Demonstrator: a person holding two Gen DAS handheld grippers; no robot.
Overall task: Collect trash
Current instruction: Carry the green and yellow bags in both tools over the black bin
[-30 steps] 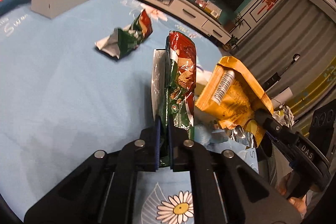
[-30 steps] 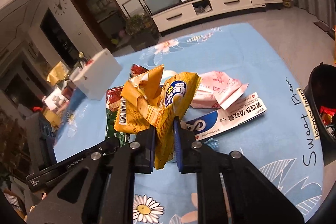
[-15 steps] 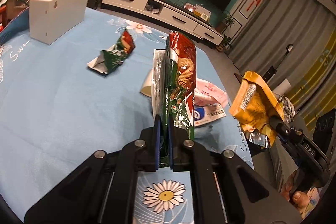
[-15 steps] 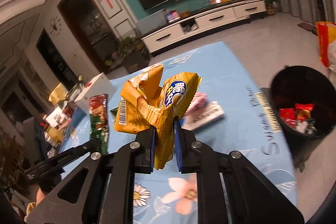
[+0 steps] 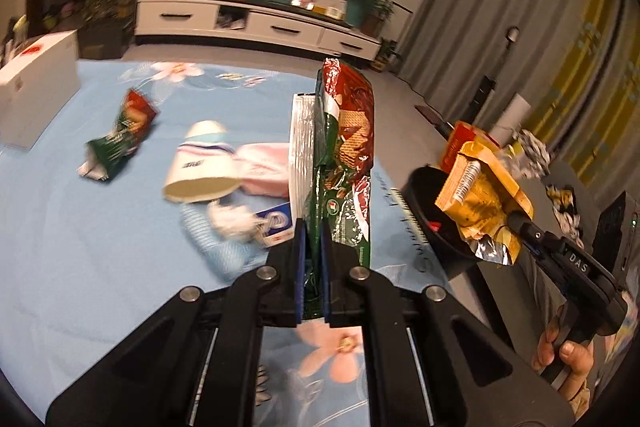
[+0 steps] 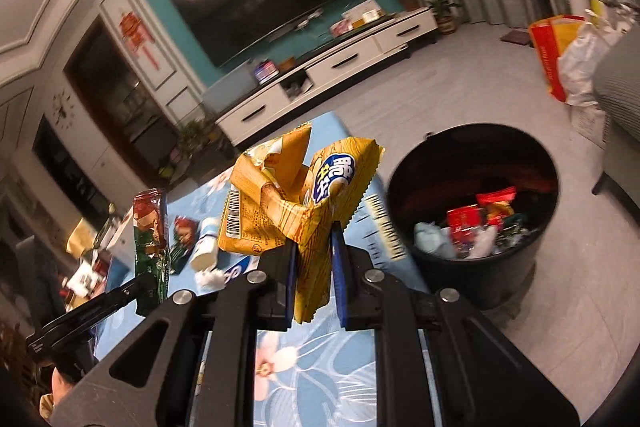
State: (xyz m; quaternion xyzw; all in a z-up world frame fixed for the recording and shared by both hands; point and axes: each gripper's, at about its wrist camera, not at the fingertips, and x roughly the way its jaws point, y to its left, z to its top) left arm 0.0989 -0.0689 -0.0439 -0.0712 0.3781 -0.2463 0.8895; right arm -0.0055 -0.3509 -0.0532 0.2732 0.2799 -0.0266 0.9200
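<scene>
My left gripper is shut on a green and red biscuit wrapper and holds it upright above the blue tablecloth. My right gripper is shut on a crumpled yellow snack bag, held near the table's edge beside the black trash bin. The bin holds several wrappers. In the left wrist view the yellow bag hangs over the bin. The left gripper's wrapper also shows in the right wrist view.
On the cloth lie a paper cup, a green crumpled wrapper, a pink packet, a blue and white box and a white tissue. A white box stands far left. Bags sit on the floor.
Both grippers have swung right toward the bin with their wrappers. The yellow bag now hangs close to the bin's rim; the bin looms larger in the right wrist view.
</scene>
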